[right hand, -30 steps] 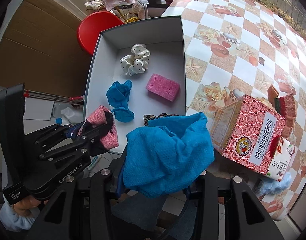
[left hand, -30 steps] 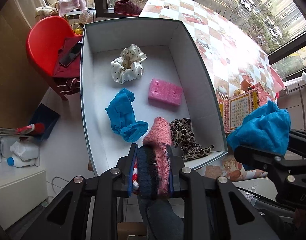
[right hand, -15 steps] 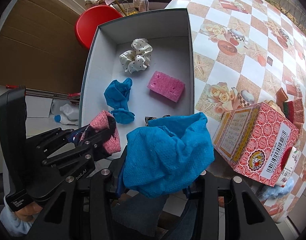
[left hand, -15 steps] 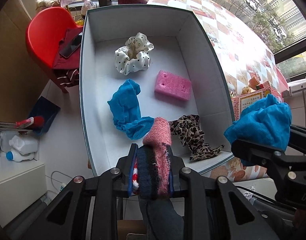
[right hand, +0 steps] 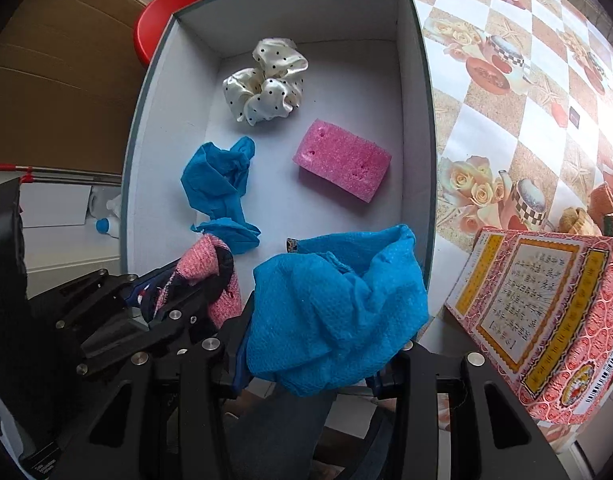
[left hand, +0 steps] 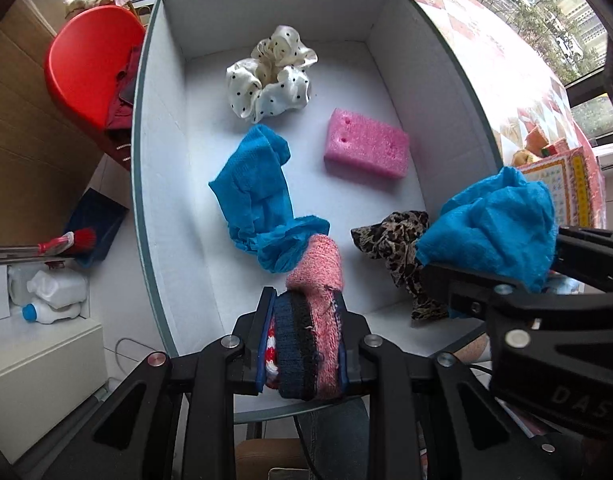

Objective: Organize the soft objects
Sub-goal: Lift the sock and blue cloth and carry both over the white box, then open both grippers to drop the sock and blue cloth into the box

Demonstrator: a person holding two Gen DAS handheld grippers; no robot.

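Observation:
My left gripper [left hand: 304,344] is shut on a pink and navy knitted sock [left hand: 314,312], held over the near end of the white box [left hand: 162,200]. My right gripper [right hand: 314,344] is shut on a bunched blue cloth [right hand: 338,312] above the box's near right corner. Both also show in the other view: the left gripper [right hand: 178,300] with its sock [right hand: 204,258], the right gripper [left hand: 502,280] with its cloth [left hand: 494,224]. On the box floor lie a dotted cream scrunchie [left hand: 270,74], a pink sponge [left hand: 366,148], a blue cloth [left hand: 262,204] and a leopard-print piece [left hand: 398,240].
The box [right hand: 418,120] stands at the left edge of a table with a checked, flowered cover [right hand: 526,80]. A red patterned carton [right hand: 546,320] sits right of the box. A red chair [left hand: 90,64], plastic bottles [left hand: 50,292] and a brush [left hand: 58,242] are on the floor side at left.
Both grippers have sunk toward the box with their loads, so the box and its contents look bigger. The right gripper has shifted left over the box's near right corner.

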